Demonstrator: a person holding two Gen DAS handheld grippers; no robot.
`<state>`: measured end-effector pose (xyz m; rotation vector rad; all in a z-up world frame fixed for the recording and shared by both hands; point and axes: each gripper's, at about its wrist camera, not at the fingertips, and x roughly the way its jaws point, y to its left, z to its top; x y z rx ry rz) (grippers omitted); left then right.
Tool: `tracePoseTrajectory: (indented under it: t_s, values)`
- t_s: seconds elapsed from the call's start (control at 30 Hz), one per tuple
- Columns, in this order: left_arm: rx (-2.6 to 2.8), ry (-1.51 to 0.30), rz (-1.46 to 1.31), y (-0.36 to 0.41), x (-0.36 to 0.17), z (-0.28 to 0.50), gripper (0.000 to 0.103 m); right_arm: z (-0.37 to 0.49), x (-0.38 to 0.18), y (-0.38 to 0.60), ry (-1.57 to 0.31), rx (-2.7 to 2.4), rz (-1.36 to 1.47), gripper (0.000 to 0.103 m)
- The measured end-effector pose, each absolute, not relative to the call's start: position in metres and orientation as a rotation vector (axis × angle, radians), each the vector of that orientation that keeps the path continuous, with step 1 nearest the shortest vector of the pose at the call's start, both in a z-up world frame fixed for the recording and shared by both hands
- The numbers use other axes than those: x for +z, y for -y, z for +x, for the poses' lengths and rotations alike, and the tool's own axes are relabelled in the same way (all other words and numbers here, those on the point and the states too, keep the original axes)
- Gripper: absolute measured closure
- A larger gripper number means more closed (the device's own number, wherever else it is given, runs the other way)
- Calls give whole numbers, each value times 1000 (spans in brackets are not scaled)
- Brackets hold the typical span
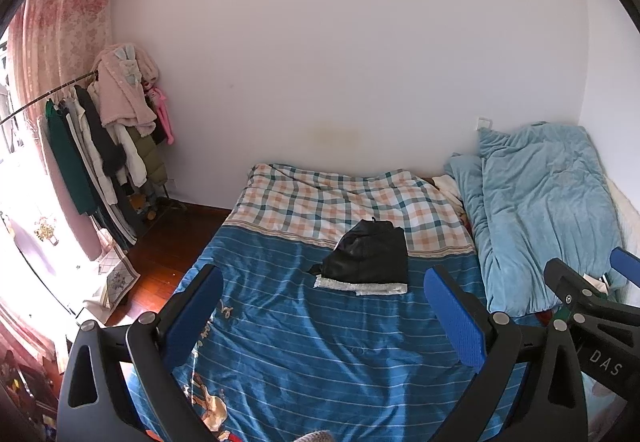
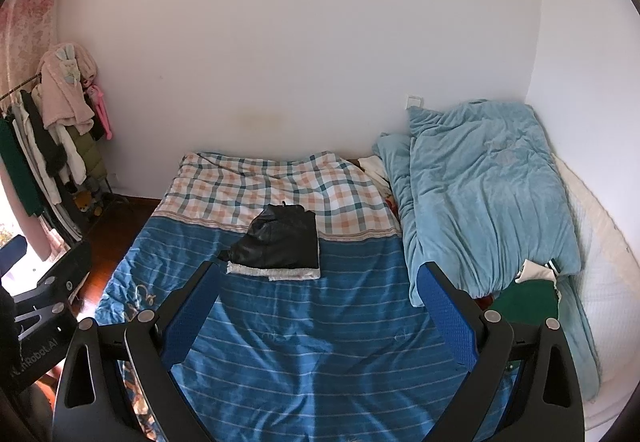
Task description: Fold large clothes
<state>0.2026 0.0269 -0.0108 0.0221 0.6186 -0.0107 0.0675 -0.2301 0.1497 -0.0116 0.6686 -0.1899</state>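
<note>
A folded black leather garment with a white fleecy hem lies flat in the middle of the bed; it also shows in the right wrist view. My left gripper is open and empty, held above the blue striped bedsheet short of the garment. My right gripper is open and empty, also short of the garment. The right gripper shows at the right of the left wrist view. The left gripper shows at the left edge of the right wrist view.
A plaid quilt covers the bed's far end. A light blue duvet is heaped along the right, with a green garment beside it. A clothes rack stands at the left by a pink curtain. White wall behind.
</note>
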Motion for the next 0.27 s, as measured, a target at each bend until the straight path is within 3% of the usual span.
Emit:
tracePoseTrajectory:
  t_s: [0.27]
  values:
    - [1, -617, 15, -26, -10, 203, 0, 71, 152, 236, -674, -179, -10, 3]
